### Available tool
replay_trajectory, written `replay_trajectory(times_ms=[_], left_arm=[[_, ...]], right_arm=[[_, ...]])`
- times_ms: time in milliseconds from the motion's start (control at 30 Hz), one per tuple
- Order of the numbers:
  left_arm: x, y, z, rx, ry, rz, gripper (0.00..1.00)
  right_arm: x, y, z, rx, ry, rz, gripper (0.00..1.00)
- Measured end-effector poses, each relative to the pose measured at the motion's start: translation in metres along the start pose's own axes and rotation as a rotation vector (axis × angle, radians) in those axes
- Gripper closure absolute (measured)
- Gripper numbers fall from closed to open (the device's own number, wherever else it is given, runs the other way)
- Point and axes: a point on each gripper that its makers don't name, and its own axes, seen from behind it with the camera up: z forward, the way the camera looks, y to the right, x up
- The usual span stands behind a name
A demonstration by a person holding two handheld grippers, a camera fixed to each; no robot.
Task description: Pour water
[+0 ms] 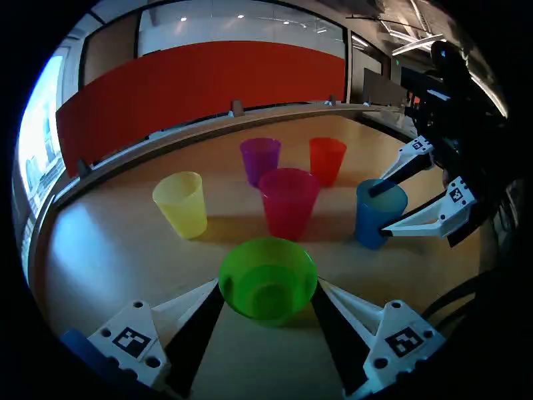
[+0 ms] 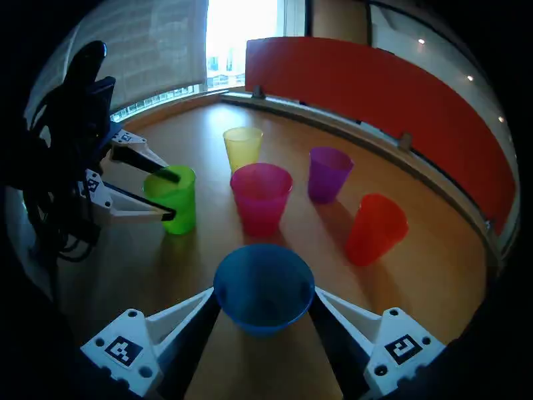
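A green cup (image 1: 268,297) stands on the wooden table (image 1: 113,253), and my left gripper (image 1: 268,285) is shut on it, one finger pressing each side. It looks empty inside. In the right gripper view the same green cup (image 2: 174,207) sits at the left, held by the left gripper (image 2: 174,197). My right gripper (image 2: 264,292) is shut on a blue cup (image 2: 264,303), which also rests on the table. The left gripper view has this blue cup (image 1: 374,223) at the right, with the right gripper (image 1: 378,212) straddling it. I cannot tell whether the blue cup holds water.
Between the two held cups stand a pink cup (image 1: 288,202), a yellow cup (image 1: 181,203), a purple cup (image 1: 260,160) and an orange cup (image 1: 327,160). A red partition (image 1: 200,80) runs along the table's far edge. A bright window (image 2: 240,40) lies beyond.
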Motion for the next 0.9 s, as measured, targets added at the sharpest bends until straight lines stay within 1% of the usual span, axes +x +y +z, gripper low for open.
replay_trajectory(times_ms=[200,400,467,667,900], left_arm=[[-0.0022,0.0007,-0.001,0.001,-0.011,0.007,0.13],[-0.0019,0.001,-0.0005,0.002,-0.02,0.009,0.13],[-0.0022,0.0003,-0.0007,0.004,-0.022,0.007,0.11],[-0.0006,-0.001,-0.002,0.015,-0.02,0.014,0.1],[0.0019,-0.0016,-0.0034,0.018,-0.023,0.028,0.1]], right_arm=[[-0.0007,0.0015,-0.001,-0.006,-0.003,-0.002,0.09],[-0.0072,0.0006,-0.0025,-0.012,-0.023,-0.014,0.09],[-0.0082,0.0,-0.0032,-0.009,-0.026,-0.007,0.09],[-0.0094,-0.0008,-0.0067,-0.006,-0.028,0.0,0.02],[-0.0095,-0.0004,-0.0095,-0.011,-0.03,-0.012,0.02]])
